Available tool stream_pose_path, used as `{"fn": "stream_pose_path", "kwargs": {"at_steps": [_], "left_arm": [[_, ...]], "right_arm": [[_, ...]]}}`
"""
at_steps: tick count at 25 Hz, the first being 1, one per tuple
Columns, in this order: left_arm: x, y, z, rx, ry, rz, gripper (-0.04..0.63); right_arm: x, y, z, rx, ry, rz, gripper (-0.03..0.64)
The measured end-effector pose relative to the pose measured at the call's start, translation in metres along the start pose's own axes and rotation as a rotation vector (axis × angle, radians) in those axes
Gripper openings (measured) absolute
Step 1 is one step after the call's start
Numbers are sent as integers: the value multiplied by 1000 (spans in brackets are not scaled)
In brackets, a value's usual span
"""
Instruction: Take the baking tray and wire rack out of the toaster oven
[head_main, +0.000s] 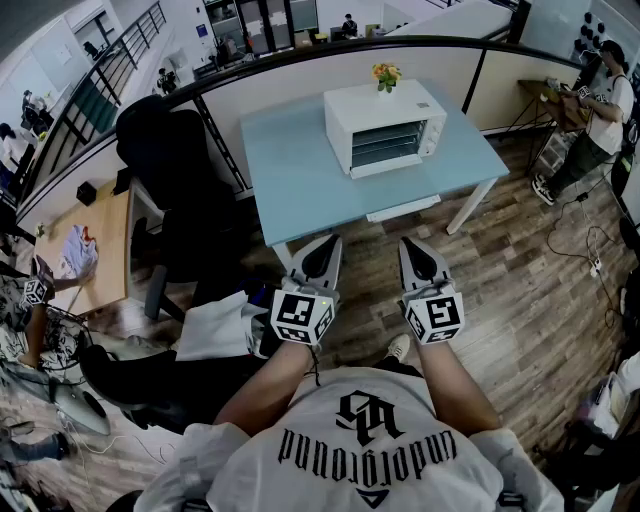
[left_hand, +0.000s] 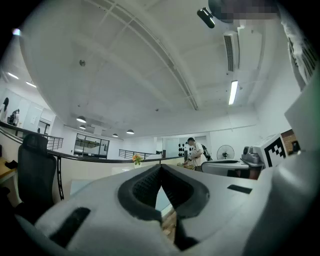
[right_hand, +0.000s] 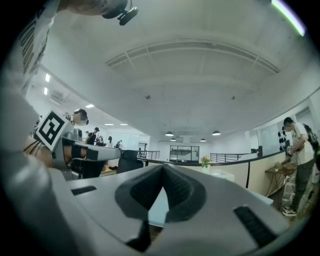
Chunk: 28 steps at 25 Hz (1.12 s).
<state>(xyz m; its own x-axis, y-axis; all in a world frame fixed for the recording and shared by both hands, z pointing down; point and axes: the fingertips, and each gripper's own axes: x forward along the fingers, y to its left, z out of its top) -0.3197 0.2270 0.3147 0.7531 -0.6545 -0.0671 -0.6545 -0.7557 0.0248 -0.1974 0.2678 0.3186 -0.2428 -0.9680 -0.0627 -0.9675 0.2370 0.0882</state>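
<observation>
Approach step is only beginning: left tongs (head_main: 325, 243) and right tongs (head_main: 412, 245) are hovering pressed together, pinching nothing, well short of the desk (head_main: 290, 175), where the toaster oven (head_main: 385, 128) is standing closed, baking tray and wire rack apparently inside, so reaching in and opening its door is looking due next.

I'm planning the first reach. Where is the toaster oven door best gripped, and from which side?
Probably along the top edge of the glass door, coming from the front, the table side nearest the person: the toaster oven faces that way, with its control panel on the right. The handle itself is too small to make out.
</observation>
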Motion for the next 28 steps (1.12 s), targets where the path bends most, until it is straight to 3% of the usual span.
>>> {"fn": "stream_pose_path", "kwargs": {"at_steps": [18,28], "left_arm": [[36,-4,-12,-9,23,19,5],[84,-12,-30,-17,45,52,6]], "right_arm": [[18,-30,-10,21,19,46,3],[32,-81,-30,67,36,67,5]]}}
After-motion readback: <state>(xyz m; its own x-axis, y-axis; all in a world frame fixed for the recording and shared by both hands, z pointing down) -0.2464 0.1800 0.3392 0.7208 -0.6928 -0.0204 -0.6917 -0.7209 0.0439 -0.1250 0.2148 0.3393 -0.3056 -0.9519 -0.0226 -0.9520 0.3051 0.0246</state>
